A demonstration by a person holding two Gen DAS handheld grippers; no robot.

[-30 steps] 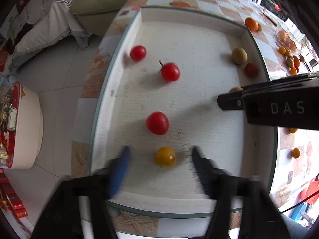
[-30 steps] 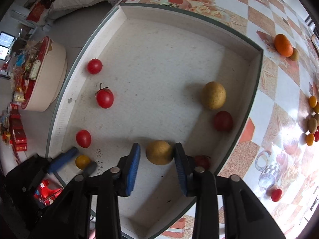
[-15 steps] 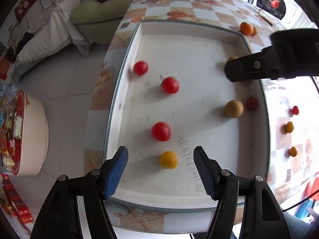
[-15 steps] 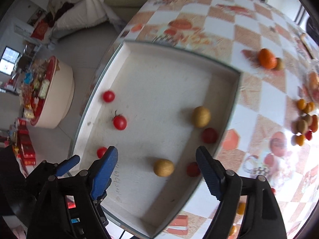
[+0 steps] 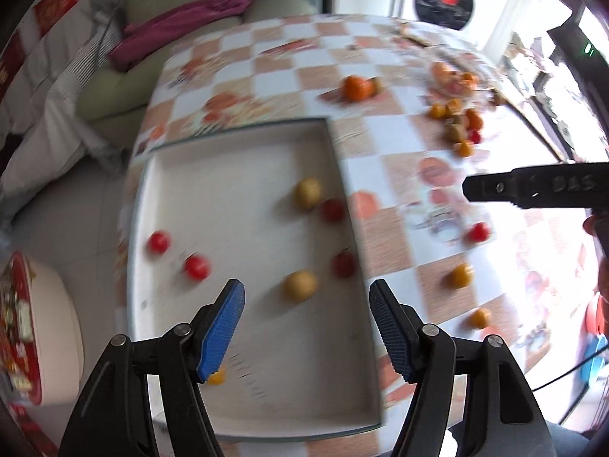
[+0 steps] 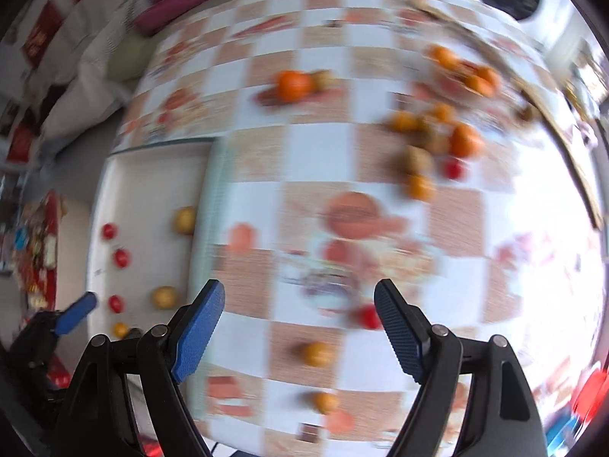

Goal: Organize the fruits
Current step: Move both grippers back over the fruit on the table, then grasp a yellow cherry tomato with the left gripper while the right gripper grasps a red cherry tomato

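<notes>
A white tray on the checkered table holds red cherry tomatoes, two tan round fruits and a small yellow fruit. My left gripper is open and empty above the tray's near part. My right gripper is open and empty above the tablecloth to the right of the tray. Loose fruit lies under it: a red tomato and small orange fruits. The right gripper's arm shows in the left wrist view.
A cluster of orange, tan and red fruit lies at the table's far right. An orange sits at the far middle. A sofa with a magenta cloth stands beyond the table. A round tub stands on the floor at left.
The right gripper opened, let go of the tan fruit in the tray, lifted and swung right over the tablecloth. The left gripper rose and turned right; both views are blurred now.
</notes>
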